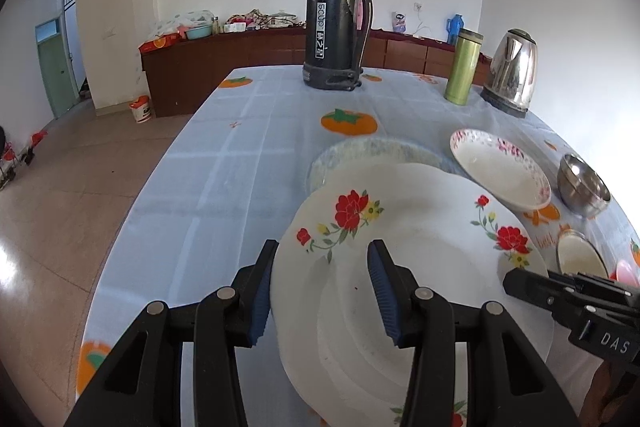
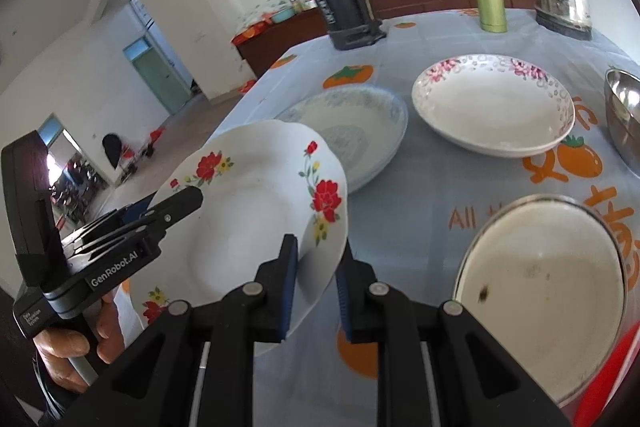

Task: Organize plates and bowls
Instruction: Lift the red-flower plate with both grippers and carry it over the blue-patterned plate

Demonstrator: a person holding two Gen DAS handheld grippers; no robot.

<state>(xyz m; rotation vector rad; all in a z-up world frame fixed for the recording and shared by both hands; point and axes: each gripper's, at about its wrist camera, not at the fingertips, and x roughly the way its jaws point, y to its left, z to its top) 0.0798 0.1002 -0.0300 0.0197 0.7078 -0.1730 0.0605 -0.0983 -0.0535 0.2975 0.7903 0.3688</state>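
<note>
The red-flowered plate (image 2: 256,211) is held tilted above the tablecloth (image 1: 224,163), just in front of the blue-rimmed plate (image 2: 352,131). The right gripper (image 2: 316,287) is clamped on its near rim. The left gripper (image 1: 324,291) straddles the opposite rim, 1 finger (image 1: 264,291) on each side; whether its pads press seems uncertain. The pink-flowered bowl (image 2: 492,107) and steel bowl (image 2: 624,115) sit farther right.
</note>
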